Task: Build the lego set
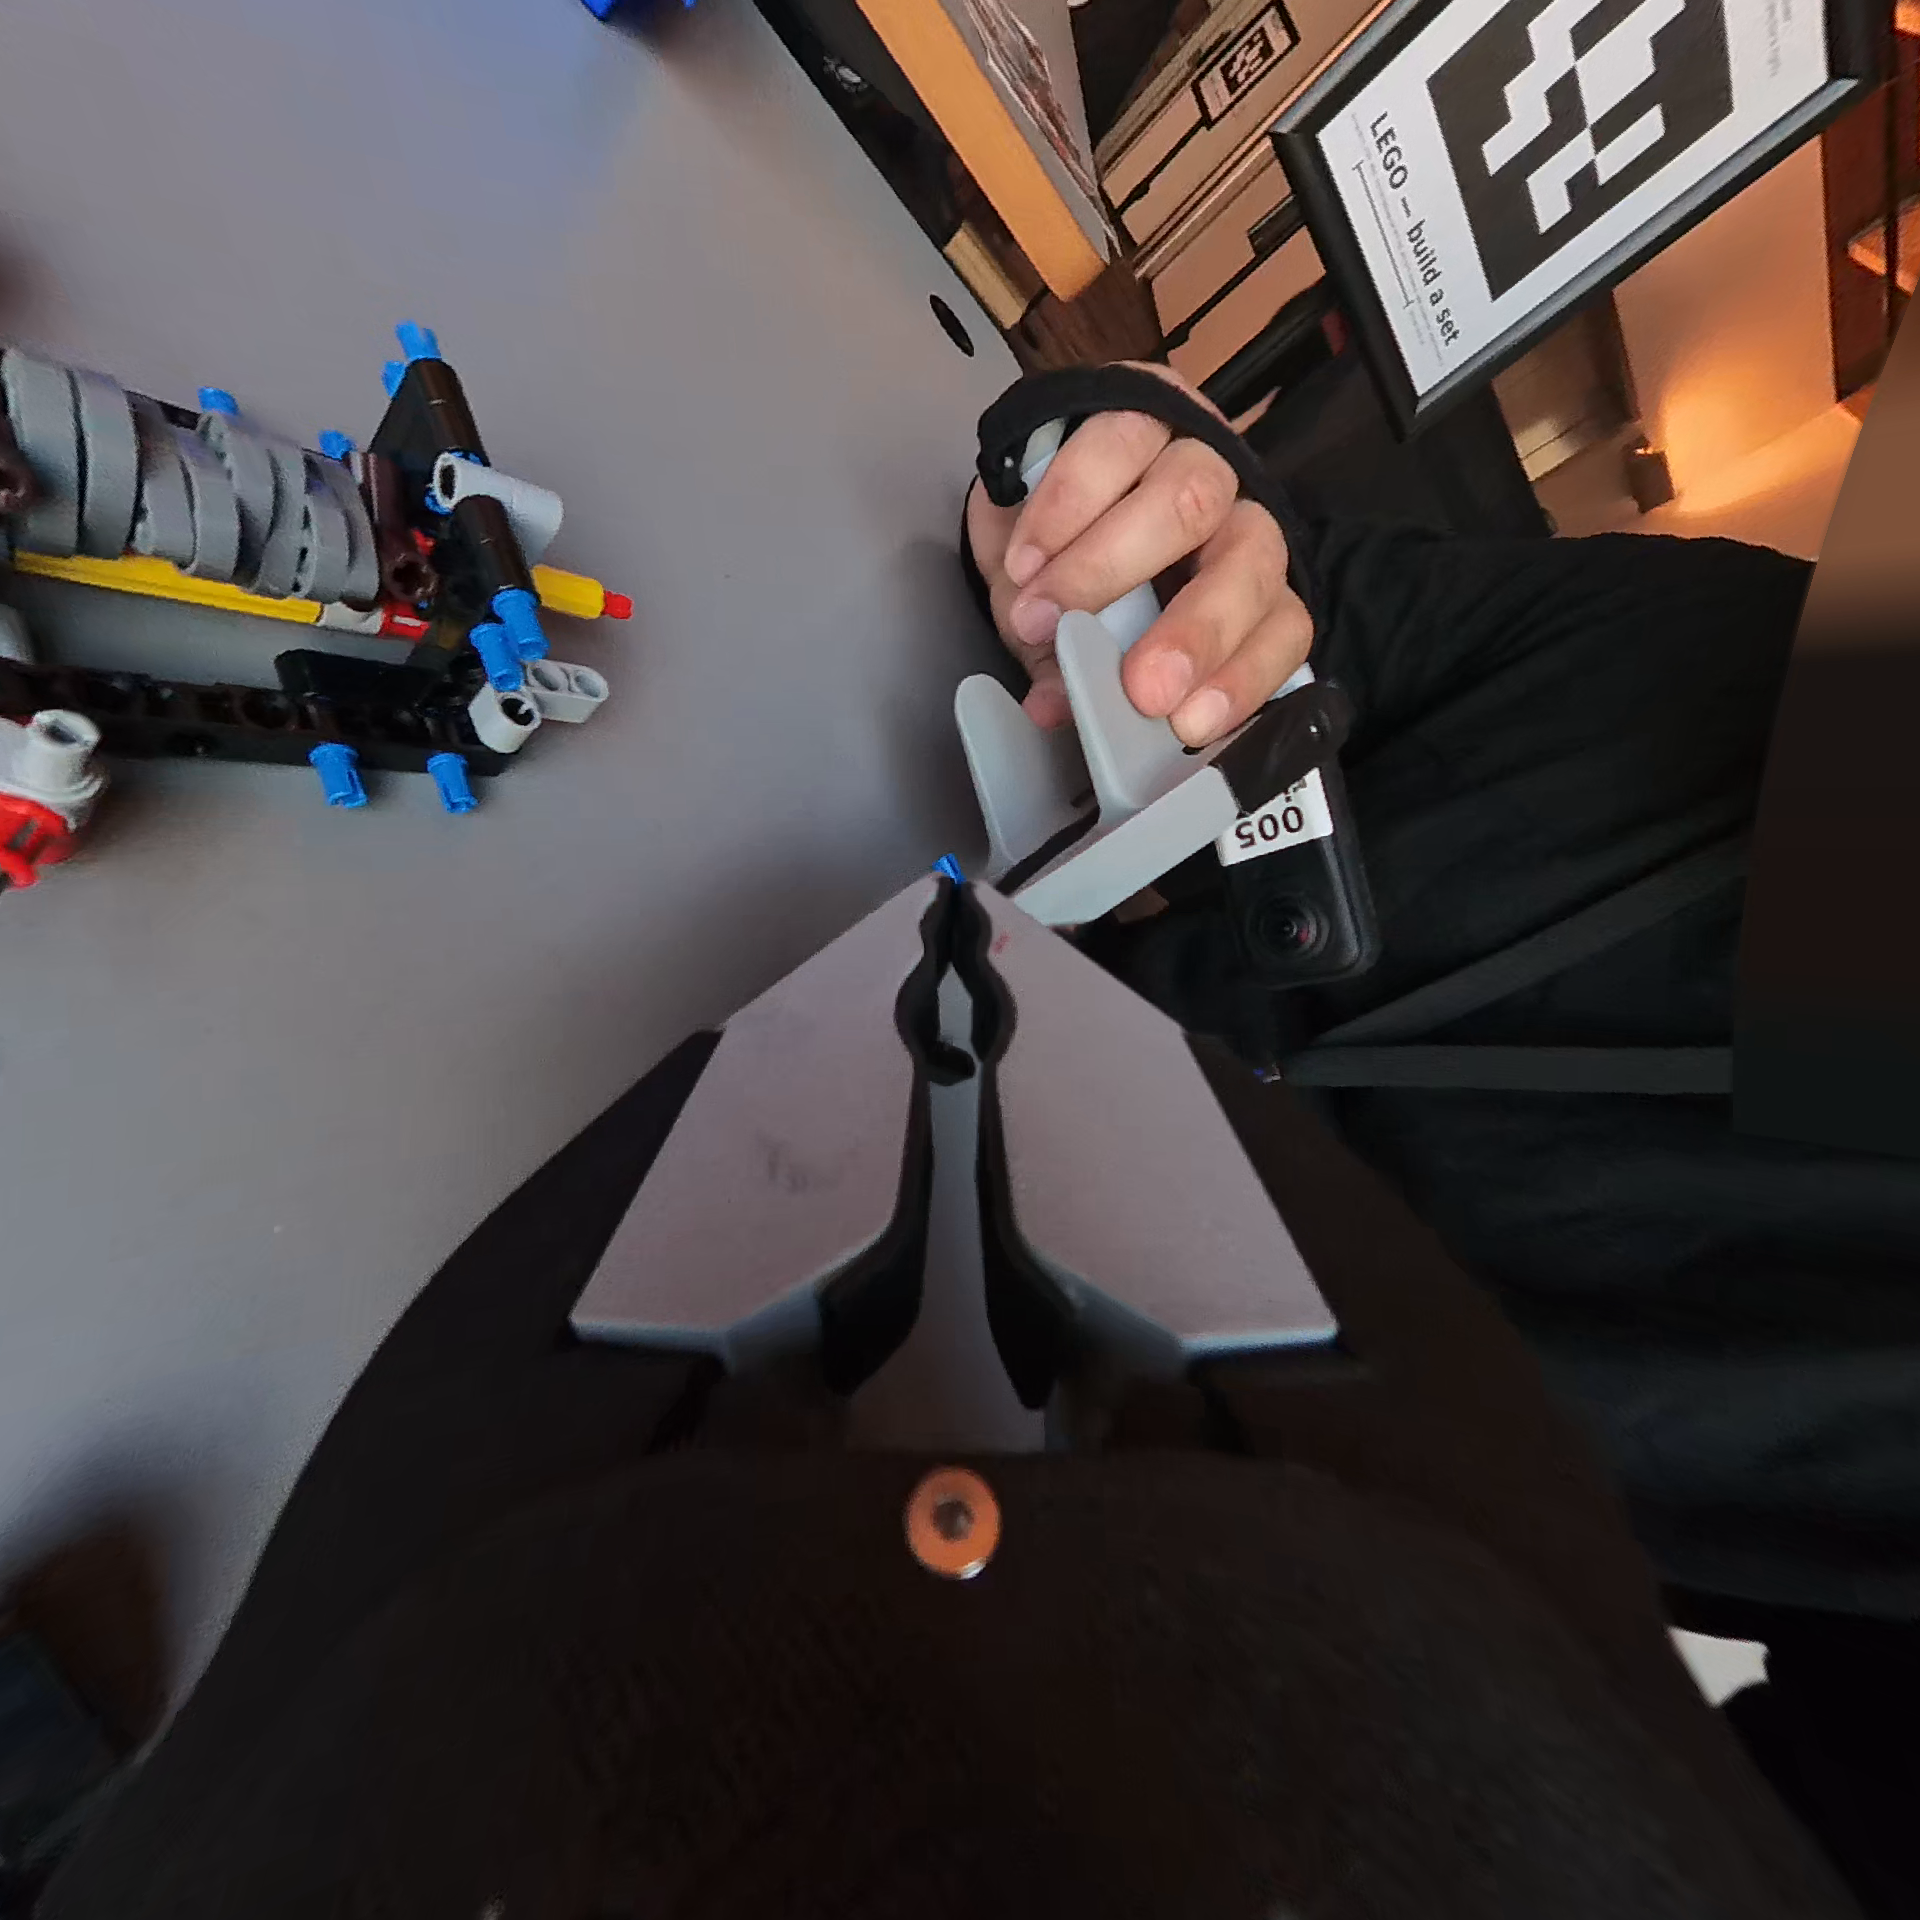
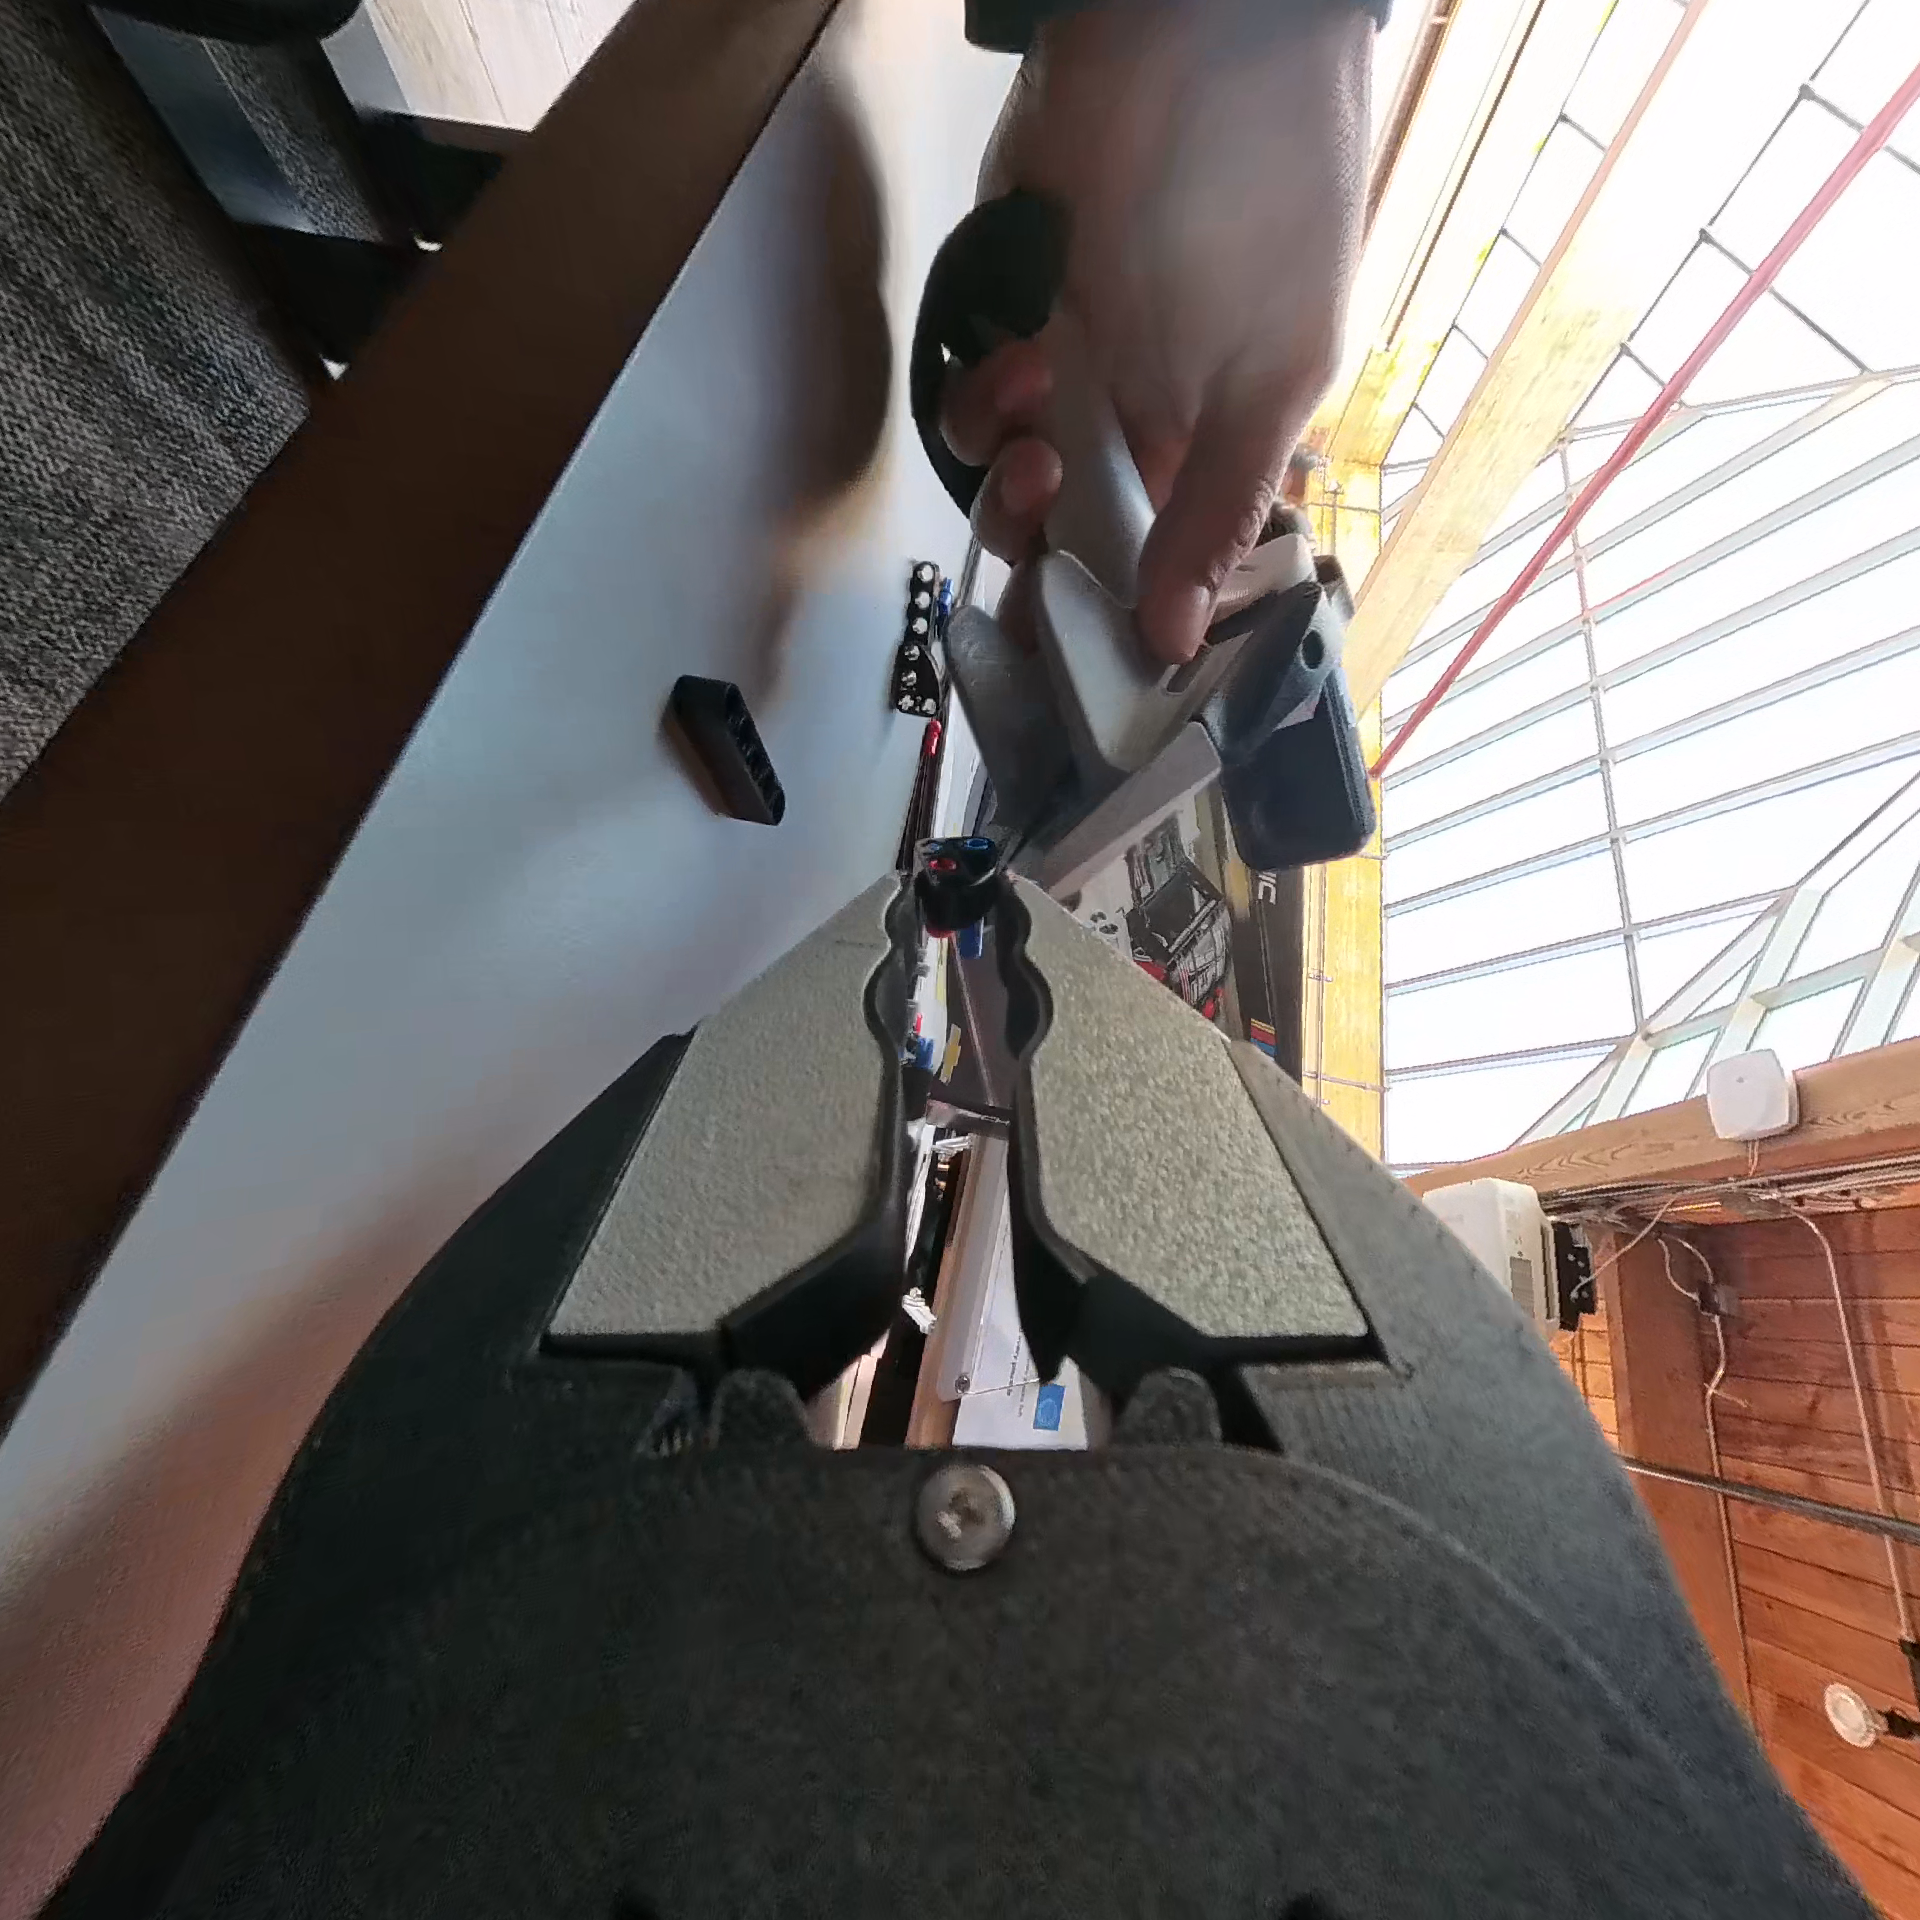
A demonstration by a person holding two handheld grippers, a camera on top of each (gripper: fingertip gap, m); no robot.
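My left gripper (image 1: 951, 894) is shut, and the tip of a small blue pin (image 1: 949, 868) pokes out between its fingertips. My right gripper (image 2: 956, 904) is shut on a small black connector (image 2: 951, 891) that carries a red and a blue pin. Both are held above the grey table (image 1: 644, 260), tip to tip. In the right wrist view the left gripper (image 2: 1023, 831) reaches the connector's blue pin (image 2: 977, 844) from above. In the left wrist view the right gripper's body (image 1: 1101, 831) shows behind my fingertips, with its own tips hidden. The partly built model (image 1: 291, 582) lies at the left.
A loose black beam (image 2: 727, 748) and a black angled piece (image 2: 916, 665) lie on the table. A framed sign (image 1: 1558, 177) stands at the table's far edge. A printed box or booklet (image 2: 1174, 914) lies beyond the grippers. A person's hand (image 1: 1143, 561) holds each gripper. Only a small space, under 4 cm, lies between the two pairs of fingers.
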